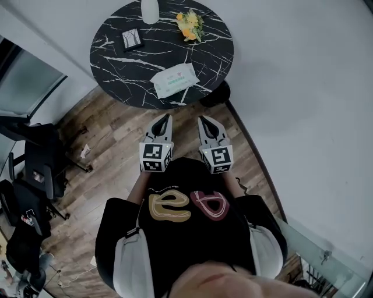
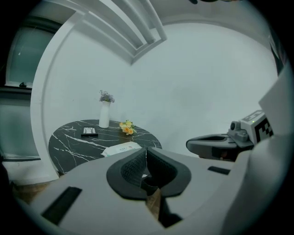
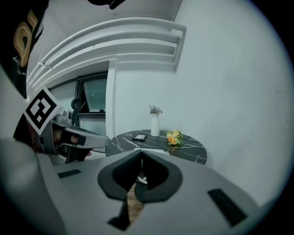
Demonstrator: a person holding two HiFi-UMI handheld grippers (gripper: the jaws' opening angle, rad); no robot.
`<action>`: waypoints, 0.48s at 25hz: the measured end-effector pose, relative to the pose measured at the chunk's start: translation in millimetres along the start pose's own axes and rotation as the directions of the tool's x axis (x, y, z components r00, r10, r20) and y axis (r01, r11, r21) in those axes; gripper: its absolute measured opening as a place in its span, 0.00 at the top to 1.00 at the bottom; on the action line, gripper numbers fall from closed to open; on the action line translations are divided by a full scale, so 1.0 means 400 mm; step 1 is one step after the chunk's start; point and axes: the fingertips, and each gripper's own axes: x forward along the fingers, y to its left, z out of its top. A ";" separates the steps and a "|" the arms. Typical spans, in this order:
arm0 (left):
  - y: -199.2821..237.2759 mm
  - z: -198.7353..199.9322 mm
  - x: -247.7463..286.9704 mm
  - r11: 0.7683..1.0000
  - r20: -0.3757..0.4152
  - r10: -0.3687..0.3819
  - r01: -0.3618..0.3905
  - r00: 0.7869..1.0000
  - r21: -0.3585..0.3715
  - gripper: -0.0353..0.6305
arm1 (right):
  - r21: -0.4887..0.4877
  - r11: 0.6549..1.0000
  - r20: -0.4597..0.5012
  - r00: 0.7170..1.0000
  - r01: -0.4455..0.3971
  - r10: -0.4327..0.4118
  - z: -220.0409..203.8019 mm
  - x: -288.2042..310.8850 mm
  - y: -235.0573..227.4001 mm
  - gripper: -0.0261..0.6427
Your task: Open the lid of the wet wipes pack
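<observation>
A: On the near side of the desk [image 1: 116,58] lies the wet wipes pack [image 1: 174,80], its lid seemingly closed. Which step is this?

B: The approach, I'd judge. Left gripper [image 1: 165,119] and right gripper [image 1: 201,120] sit side by side before the chest, aimed slightly downward at the desk, jaws pressed together, empty. Next they must reach the pack and catch the lid.

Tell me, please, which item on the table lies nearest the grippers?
The white wipes pack, at the table's near edge; the vase, the flowers and the black frame sit farther back.
</observation>
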 end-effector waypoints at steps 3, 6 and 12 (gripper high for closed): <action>0.046 0.013 0.023 1.000 -0.003 -0.010 0.010 1.000 -0.005 0.92 | -0.010 1.000 -0.006 1.000 0.015 -0.015 0.013 0.045 0.004 0.94; 0.085 0.026 0.046 1.000 -0.004 -0.031 0.031 1.000 0.000 0.92 | -0.015 0.999 -0.010 0.999 0.039 -0.039 0.022 0.088 0.001 0.94; 0.150 0.039 0.084 0.998 -0.026 -0.064 0.064 0.998 0.022 0.92 | -0.012 0.997 0.003 0.997 0.082 -0.082 0.041 0.157 -0.002 0.94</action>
